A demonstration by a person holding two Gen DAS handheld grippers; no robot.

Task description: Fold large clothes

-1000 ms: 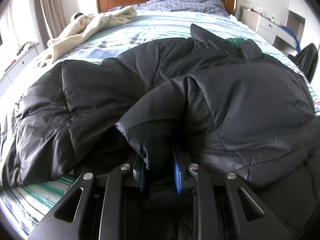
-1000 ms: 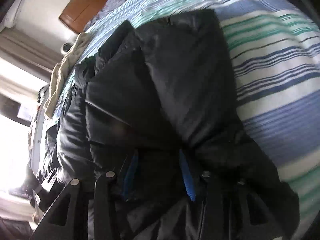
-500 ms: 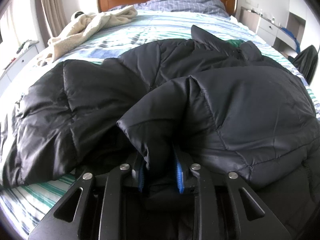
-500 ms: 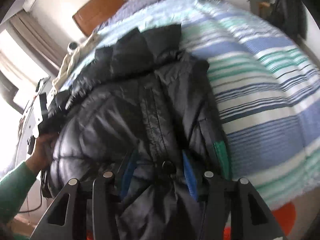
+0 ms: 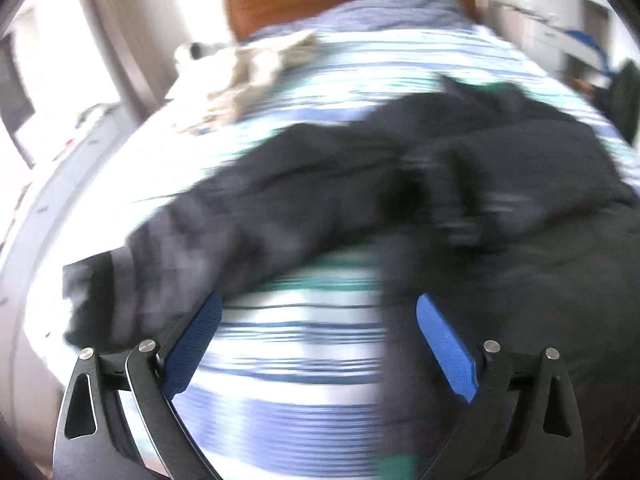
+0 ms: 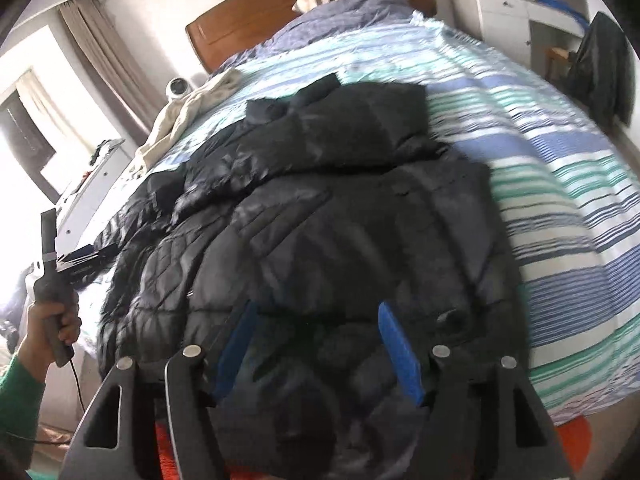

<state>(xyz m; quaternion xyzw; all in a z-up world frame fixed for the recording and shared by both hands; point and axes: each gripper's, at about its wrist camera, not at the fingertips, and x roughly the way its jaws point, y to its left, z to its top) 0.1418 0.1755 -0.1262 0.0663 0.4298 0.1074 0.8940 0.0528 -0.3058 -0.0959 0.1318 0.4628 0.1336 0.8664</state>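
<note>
Both grippers agape over black jacket (image 6: 320,208).

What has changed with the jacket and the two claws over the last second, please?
Both claws have let go: the left claw and right claw, each shut on a fold of the black jacket before, now stand open and drawn back. The jacket lies folded on the striped bed; the beige towel has not moved.
</note>
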